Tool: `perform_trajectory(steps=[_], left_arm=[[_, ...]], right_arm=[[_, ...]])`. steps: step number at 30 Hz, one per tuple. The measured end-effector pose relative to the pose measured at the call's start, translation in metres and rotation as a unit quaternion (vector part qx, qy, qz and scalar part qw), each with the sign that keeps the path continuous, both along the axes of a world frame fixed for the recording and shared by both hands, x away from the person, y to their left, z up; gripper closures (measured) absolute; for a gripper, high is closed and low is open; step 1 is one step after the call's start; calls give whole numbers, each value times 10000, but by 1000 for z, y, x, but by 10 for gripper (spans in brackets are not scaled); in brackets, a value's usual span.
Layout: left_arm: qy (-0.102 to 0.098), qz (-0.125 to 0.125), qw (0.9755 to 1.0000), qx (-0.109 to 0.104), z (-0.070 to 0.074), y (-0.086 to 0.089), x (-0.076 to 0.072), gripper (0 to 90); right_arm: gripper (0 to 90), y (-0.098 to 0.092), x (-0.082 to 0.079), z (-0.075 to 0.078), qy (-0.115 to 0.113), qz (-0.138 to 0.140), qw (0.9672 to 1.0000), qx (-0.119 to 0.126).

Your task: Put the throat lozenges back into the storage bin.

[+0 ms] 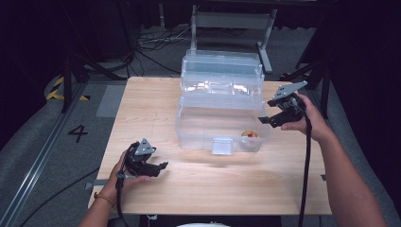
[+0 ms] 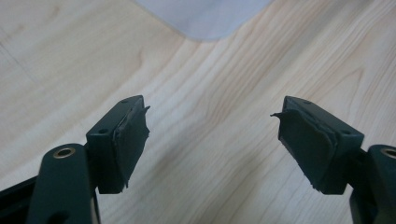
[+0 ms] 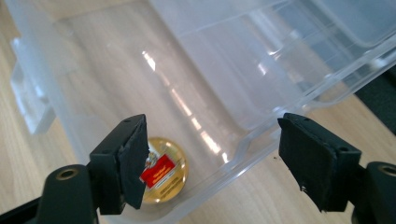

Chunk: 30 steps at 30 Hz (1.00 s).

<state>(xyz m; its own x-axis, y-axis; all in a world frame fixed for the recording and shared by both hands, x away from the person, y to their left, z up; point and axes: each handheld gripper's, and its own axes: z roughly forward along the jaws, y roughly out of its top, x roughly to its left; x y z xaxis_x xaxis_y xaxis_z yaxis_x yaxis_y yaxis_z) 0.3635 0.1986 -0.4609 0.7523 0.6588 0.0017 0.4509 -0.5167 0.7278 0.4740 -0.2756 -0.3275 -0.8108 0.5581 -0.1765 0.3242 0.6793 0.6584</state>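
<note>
We held both grippers' fingers spread and empty: right gripper (image 1: pixel 270 111) above the clear box (image 1: pixel 189 137) holding 1 yellow jar (image 3: pixel 166 170), so withdrawing it gently looked wisest; left gripper (image 1: pixel 160 166) rested on the tabletop (image 1: pixel 213 184).

Bright tabletop – dark, dim surroundings

The left tool (image 2: pixel 210 140) looks along its two black jaws, which rise from the bottom edge at about 7 and 5 o'clock and stand wide apart with nothing between them. Each jaw carries a dark pad (image 2: pixel 132 140), its edge ragged and slightly peeled at the tip. Behind and between the jaws lies the pale wooden bench (image 2: pixel 210 88), its grain running on a slant toward 1 o'clock. At 12 o'clock, touching the top edge, sits the rounded corner of a translucent plastic piece (image 2: pixel 205 16) resting flat on the bench.
</note>
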Motion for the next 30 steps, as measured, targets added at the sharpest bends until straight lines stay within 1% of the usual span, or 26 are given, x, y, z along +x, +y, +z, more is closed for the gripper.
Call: perform_trajectory(steps=[1,4,5,6,7,8,9,10,11,12,13,14,15,16,17,19,21,22,23,24,25,26,27,28,29,30], left_arm=[[-38,-49,10000,15,4,-2,0,245],[-154,-225,9996,52,21,-11,-3,245],[-186,-248,9994,129,25,-13,-4,248],[-186,-248,9994,129,25,-13,-4,252],[-244,-355,9989,196,36,-18,-5,248],[-244,-355,9989,196,36,-18,-5,249],[-282,-404,9986,192,42,-20,-5,249],[-338,-398,9984,225,47,-23,-4,250],[-422,-436,9979,223,53,-25,-3,250],[-456,-468,9978,142,59,-27,-2,249],[-504,-484,9975,122,64,-29,-1,248],[-555,-462,9973,122,67,-32,0,246],[-605,-522,9968,40,74,-37,4,245],[-652,-539,9964,34,77,-40,6,243],[-652,-539,9964,34,77,-40,6,243],[-747,-622,9952,58,82,-50,11,249],[-735,-703,9948,97,85,-58,15,268],[-731,-769,9942,157,86,-63,18,271],[-739,-814,9937,221,86,-67,21,274],[-685,-898,9932,281,85,-72,25,275],[-685,-898,9932,281,85,-72,25,276],[-642,-923,9931,335,84,-77,28,276],[-600,-989,9926,366,84,-80,31,278],[-569,-1063,9920,387,83,-83,34,278],[-509,-1088,9918,426,82,-85,37,277],[-491,-1123,9915,430,81,-88,40,274]], right_arm=[[250,-1,1,2,-59,-44,9999,79],[251,-2,7,6,-244,-188,9993,204],[251,-1,10,8,-280,-247,9989,270],[251,-1,13,9,-295,-282,9987,314],[250,-1,16,11,-290,-365,9984,326],[248,0,19,12,-293,-413,9982,315],[248,0,19,12,-293,-413,9982,315],[252,0,21,14,-282,-433,9982,313],[256,1,23,16,-334,-459,9980,262],[262,2,26,19,-396,-493,9978,211],[262,3,32,23,-414,-514,9976,188],[263,4,34,25,-415,-536,9976,156],[261,5,38,27,-424,-555,9975,130],[262,5,40,29,-460,-547,9973,146],[262,5,40,29,-460,-547,9973,146],[265,6,46,32,-504,-571,9966,301],[267,8,52,35,-525,-608,9961,369],[267,10,56,37,-556,-652,9956,389],[270,12,60,40,-582,-648,9949,499],[275,13,63,43,-576,-642,9946,584],[275,13,63,43,-576,-642,9946,584],[282,15,67,46,-634,-643,9939,639],[288,16,71,47,-605,-628,9936,717],[291,18,75,48,-571,-632,9938,718],[304,20,78,49,-590,-653,9938,677],[318,23,82,49,-559,-669,9942,629]])
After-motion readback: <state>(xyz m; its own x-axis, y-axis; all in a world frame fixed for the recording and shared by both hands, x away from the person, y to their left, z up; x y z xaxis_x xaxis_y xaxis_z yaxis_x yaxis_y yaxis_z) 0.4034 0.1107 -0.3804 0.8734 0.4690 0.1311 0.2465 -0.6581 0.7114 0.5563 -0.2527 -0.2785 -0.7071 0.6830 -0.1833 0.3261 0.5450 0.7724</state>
